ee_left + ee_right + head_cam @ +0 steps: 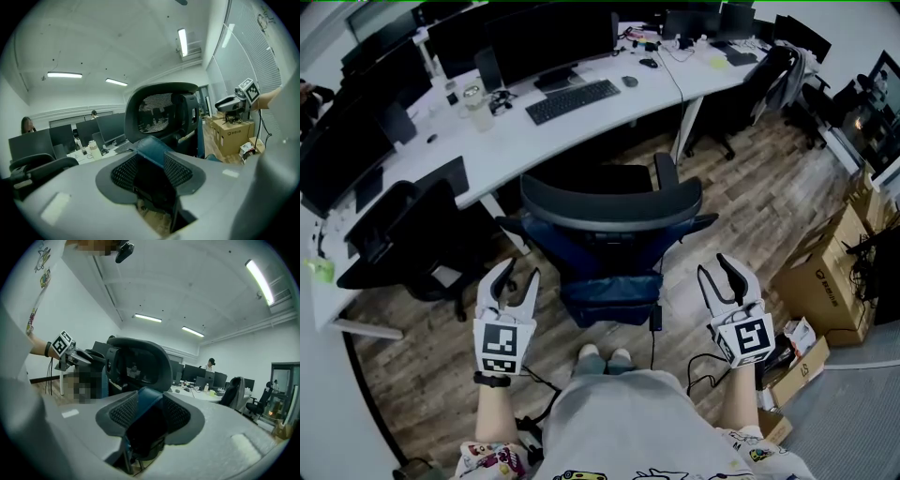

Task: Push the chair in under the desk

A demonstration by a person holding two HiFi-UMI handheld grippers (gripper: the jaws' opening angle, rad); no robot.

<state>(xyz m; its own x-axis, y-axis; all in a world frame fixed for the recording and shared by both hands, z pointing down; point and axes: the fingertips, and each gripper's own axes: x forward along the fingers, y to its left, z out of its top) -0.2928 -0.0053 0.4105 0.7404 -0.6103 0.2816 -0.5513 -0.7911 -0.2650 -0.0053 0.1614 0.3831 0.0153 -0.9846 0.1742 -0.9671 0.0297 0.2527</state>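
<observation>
The black mesh-backed office chair (609, 220) with a blue seat stands in front of the white desk (516, 145), its back toward me and part of the seat under the desk edge. My left gripper (516, 277) hovers low to the left of the chair's seat, open and empty. To the right of the seat, my right gripper (716, 270) is also open and holds nothing. Neither touches the chair. In the left gripper view the chair (161, 112) rises beyond the spread jaws, with the right gripper (234, 101) off to the side. The right gripper view shows the chair (136, 364) and the left gripper (70, 352).
A keyboard (573, 100), a mouse (630, 82), a bottle (476, 105) and monitors sit on the desk. Another black chair (412, 234) stands at the left. A cardboard box (825, 272) and clutter lie at the right. Cables run over the wood floor (741, 197).
</observation>
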